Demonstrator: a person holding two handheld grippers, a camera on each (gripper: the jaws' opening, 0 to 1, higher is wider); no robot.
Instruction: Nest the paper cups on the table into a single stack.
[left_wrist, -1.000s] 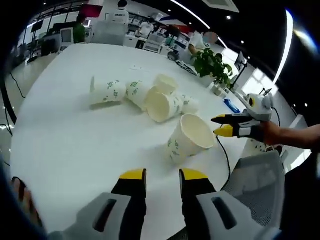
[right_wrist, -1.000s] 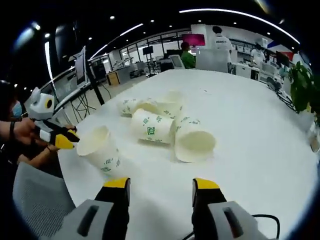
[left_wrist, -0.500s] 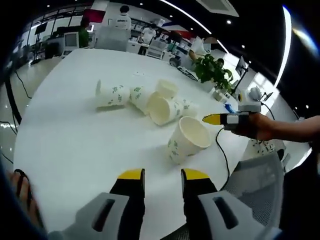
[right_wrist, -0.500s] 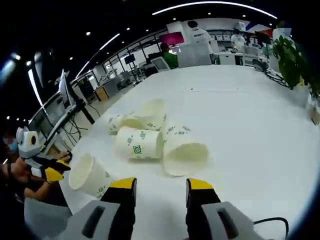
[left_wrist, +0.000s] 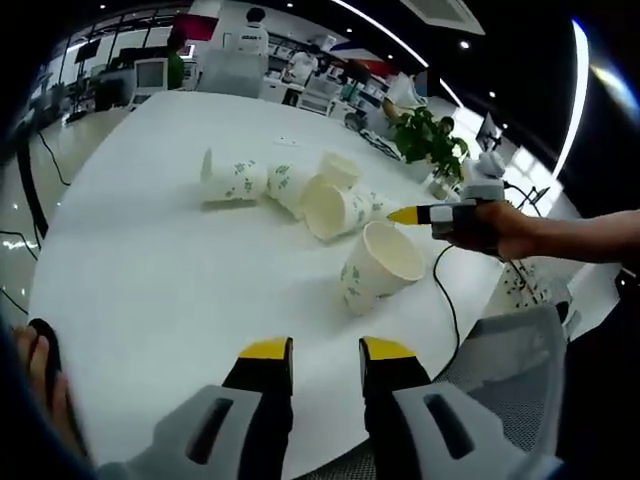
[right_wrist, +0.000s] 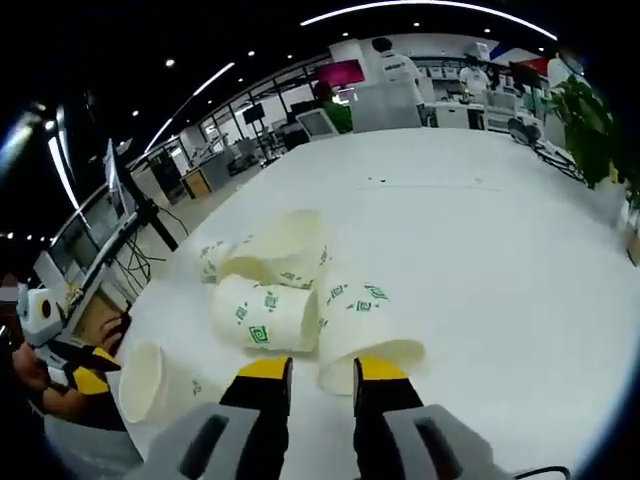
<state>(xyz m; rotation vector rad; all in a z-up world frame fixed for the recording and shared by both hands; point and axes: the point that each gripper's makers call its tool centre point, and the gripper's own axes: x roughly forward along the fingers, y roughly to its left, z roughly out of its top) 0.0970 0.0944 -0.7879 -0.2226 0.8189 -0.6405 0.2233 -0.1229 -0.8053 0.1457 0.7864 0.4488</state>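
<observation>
Several white paper cups with green marks lie in a cluster on the white table (left_wrist: 140, 290). One cup (left_wrist: 380, 268) rests apart on its side, mouth up and toward me; it is also at the table's near corner (right_wrist: 150, 385) in the right gripper view. My left gripper (left_wrist: 325, 350) hovers over the table's near edge, short of that cup, jaws close together with nothing between them. My right gripper (right_wrist: 322, 368) is at the mouth of the nearest lying cup (right_wrist: 365, 325), its rim between the narrowed jaws. In the left gripper view it (left_wrist: 395, 215) reaches in from the right.
A potted plant (left_wrist: 430, 135) stands at the table's far right edge. A black cable (left_wrist: 450, 310) runs off the near edge by a grey chair back (left_wrist: 520, 350). Desks, monitors and people fill the room behind. Wide bare tabletop (right_wrist: 480, 230) lies beyond the cups.
My right gripper has moved forward to the lying cup's mouth and its jaws have narrowed from wide apart. The left gripper holds the same jaw gap and has barely moved.
</observation>
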